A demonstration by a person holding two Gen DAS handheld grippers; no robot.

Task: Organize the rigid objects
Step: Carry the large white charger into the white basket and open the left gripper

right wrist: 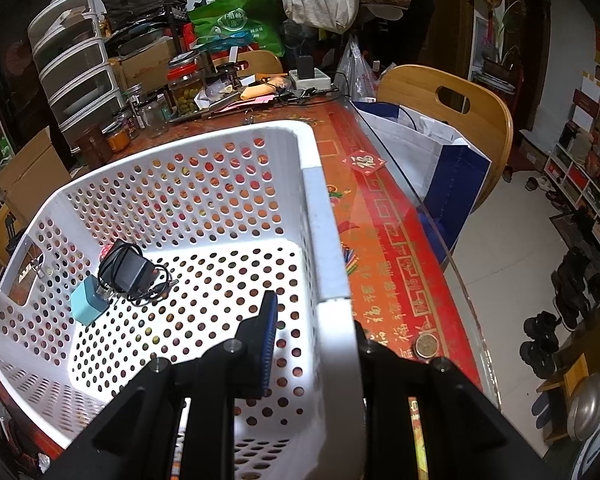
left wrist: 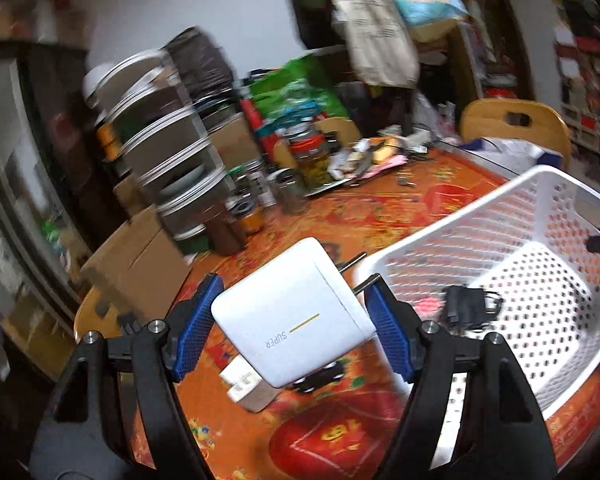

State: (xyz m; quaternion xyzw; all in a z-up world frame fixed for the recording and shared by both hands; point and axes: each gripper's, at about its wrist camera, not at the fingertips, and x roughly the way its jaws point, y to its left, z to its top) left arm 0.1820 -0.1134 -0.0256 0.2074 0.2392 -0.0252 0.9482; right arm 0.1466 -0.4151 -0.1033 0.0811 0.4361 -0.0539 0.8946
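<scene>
The left hand-held gripper (left wrist: 296, 320) holds the white charger (left wrist: 290, 316) above the worktop (left wrist: 380, 208), apparently mid-carry, and must next swing right over the white basket (right wrist: 314, 216), whose rim the right hand-held gripper (right wrist: 314, 344) clamps.

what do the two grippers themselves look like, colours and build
The left gripper has black plastic arms with triangular cut-outs, silver round pivot screws, and blue ribbed pads on its fingers. The right gripper is the same build: black linkage, silver screws, a blue ribbed pad. No cables, sleeves or markings are visible on either.
</scene>
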